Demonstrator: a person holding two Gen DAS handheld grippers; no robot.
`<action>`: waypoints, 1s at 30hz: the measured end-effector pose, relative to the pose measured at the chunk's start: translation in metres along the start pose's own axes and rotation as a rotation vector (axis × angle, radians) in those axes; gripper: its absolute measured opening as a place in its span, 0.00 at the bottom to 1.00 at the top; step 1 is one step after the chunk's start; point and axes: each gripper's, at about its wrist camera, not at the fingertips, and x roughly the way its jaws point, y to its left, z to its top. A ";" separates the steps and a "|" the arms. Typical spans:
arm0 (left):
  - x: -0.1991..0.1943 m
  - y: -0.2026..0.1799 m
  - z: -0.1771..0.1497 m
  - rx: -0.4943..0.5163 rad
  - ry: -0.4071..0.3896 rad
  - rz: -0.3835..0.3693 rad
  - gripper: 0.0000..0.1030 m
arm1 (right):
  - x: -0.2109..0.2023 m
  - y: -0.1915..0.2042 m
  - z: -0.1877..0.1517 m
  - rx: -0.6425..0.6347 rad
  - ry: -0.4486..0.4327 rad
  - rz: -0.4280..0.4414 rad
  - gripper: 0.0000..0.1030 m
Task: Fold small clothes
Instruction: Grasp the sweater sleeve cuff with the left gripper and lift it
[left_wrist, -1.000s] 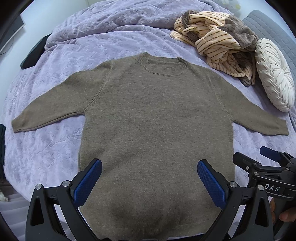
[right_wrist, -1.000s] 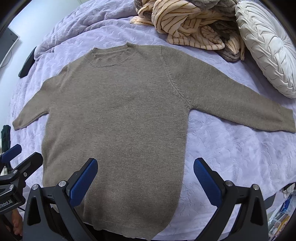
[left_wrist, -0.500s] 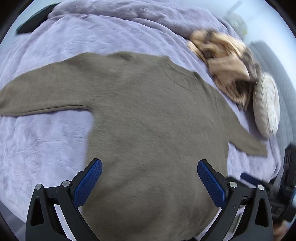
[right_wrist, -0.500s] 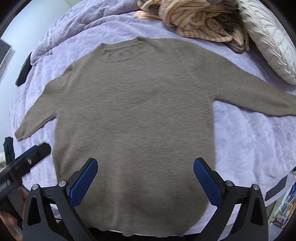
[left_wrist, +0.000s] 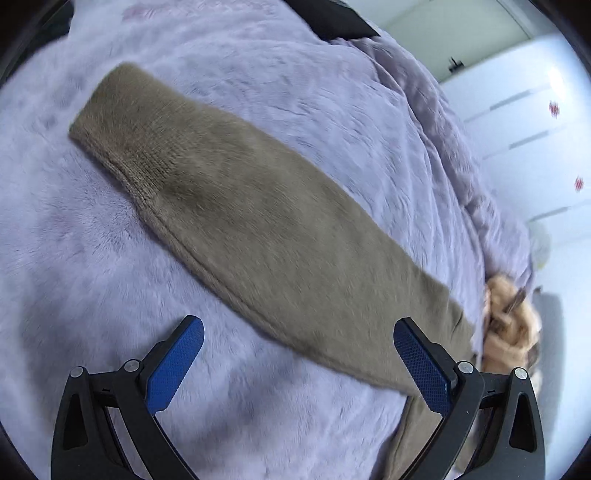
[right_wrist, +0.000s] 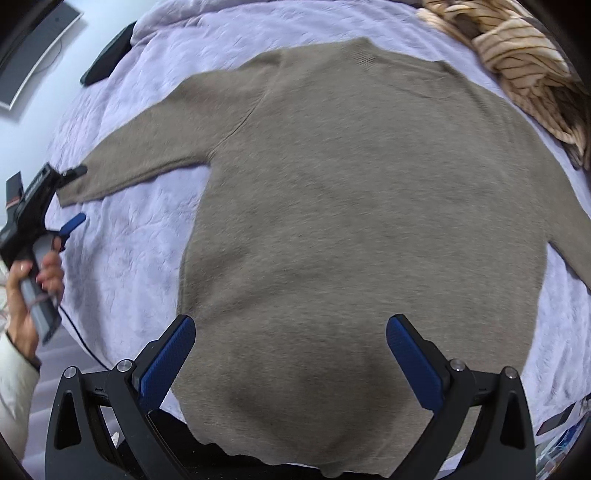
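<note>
Taupe knitted sweater (right_wrist: 369, 206) lies flat on the lilac quilted bed (right_wrist: 133, 229), both grippers' jaws wide open and empty, left gripper (left_wrist: 297, 363) over its sleeve cuff (left_wrist: 122, 122), right gripper (right_wrist: 290, 360) above its hem.

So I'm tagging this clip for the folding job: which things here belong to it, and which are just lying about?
Part of the job:
- brown sweater, spread flat on the purple bedspread
- left gripper, open beside the sleeve cuff
- right gripper, open over the hem

Just lying about:
- striped garment pile
- dark flat object at the bed's far edge
</note>
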 end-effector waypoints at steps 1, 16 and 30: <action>0.004 0.006 0.004 -0.025 -0.003 -0.028 1.00 | 0.004 0.004 0.000 -0.007 0.010 0.000 1.00; 0.028 -0.008 0.032 -0.064 -0.093 -0.014 0.59 | 0.014 0.027 0.011 -0.077 0.041 0.008 1.00; -0.002 -0.194 -0.039 0.414 -0.097 -0.226 0.18 | -0.010 -0.044 -0.001 0.045 -0.017 0.080 1.00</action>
